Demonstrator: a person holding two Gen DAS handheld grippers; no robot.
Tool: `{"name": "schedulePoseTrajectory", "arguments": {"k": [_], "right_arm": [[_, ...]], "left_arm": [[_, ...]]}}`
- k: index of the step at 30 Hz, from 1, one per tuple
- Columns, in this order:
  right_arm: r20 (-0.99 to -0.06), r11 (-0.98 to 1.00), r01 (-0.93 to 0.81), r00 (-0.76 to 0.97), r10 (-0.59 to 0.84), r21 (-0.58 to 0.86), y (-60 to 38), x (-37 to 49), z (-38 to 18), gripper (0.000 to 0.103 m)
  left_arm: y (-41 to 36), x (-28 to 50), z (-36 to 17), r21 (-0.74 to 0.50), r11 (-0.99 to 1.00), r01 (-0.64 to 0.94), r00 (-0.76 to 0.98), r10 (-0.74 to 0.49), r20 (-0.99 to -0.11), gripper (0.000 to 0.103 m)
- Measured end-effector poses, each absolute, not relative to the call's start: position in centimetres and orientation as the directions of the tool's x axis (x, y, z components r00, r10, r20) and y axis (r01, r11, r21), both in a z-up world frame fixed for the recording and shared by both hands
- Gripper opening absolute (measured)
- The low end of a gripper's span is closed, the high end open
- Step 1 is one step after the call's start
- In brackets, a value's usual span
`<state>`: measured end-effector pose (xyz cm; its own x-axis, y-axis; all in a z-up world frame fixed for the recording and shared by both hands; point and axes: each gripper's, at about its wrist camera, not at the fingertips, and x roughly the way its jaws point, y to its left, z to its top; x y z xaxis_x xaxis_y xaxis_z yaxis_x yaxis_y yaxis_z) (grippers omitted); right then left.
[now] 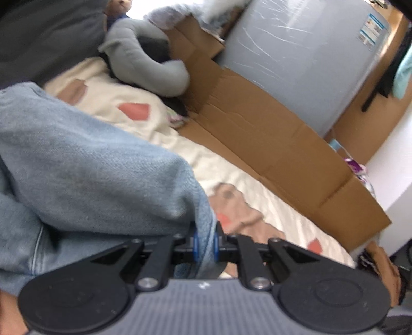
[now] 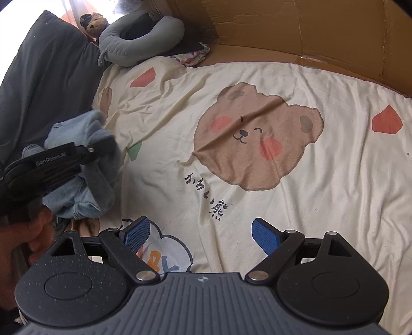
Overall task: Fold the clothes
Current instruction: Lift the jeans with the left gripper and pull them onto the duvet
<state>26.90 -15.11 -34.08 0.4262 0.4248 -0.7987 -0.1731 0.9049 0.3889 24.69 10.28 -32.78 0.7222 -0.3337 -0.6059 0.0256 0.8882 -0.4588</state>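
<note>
A light blue denim garment (image 1: 85, 165) fills the left half of the left wrist view, bunched and lifted off the bed. My left gripper (image 1: 205, 243) is shut on a fold of its edge, the cloth pinched between the blue pads. In the right wrist view the same denim garment (image 2: 82, 165) hangs crumpled at the far left, with the left gripper's black body (image 2: 51, 159) across it and a hand below. My right gripper (image 2: 200, 235) hovers open over the cream bear-print bedsheet (image 2: 322, 180), with nothing between its fingers.
A flattened cardboard sheet (image 1: 270, 134) lines the bed's far side, with a wrapped grey mattress (image 1: 296, 64) behind it. At the head lie a grey U-shaped pillow (image 2: 139, 38), a dark pillow (image 2: 43, 85), a teddy bear (image 2: 94, 23) and a small floral cloth (image 2: 191, 58).
</note>
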Motion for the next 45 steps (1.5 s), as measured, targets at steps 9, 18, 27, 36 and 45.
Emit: {"name": "schedulePoseTrajectory", "arguments": {"k": [9, 18, 27, 36, 45], "right_arm": [[-0.798, 0.904, -0.163, 0.428, 0.425, 0.394, -15.4, 26.8, -34.4, 0.09], [-0.796, 0.902, -0.177, 0.425, 0.431, 0.395, -14.9, 26.8, -34.3, 0.09], [-0.799, 0.907, -0.166, 0.431, 0.419, 0.386, -15.2, 27.4, -34.6, 0.09], [-0.804, 0.91, -0.152, 0.428, 0.412, 0.385, -15.8, 27.3, -34.9, 0.09], [-0.806, 0.912, -0.166, 0.427, 0.41, 0.375, -15.8, 27.1, -34.8, 0.09]], "left_arm": [[10.1, 24.1, -31.5, -0.516, 0.856, 0.032, 0.721, -0.377, -0.582, 0.011], [10.8, 27.6, -29.0, -0.54, 0.84, 0.048, 0.764, -0.379, -0.523, 0.011], [8.1, 29.9, -30.7, -0.488, 0.867, 0.096, 0.683, -0.415, -0.602, 0.012], [10.3, 26.8, -31.8, -0.397, 0.916, 0.054, 0.641, -0.337, -0.69, 0.063], [18.9, 25.2, -30.6, -0.283, 0.948, -0.144, 0.68, -0.113, -0.724, 0.075]]}}
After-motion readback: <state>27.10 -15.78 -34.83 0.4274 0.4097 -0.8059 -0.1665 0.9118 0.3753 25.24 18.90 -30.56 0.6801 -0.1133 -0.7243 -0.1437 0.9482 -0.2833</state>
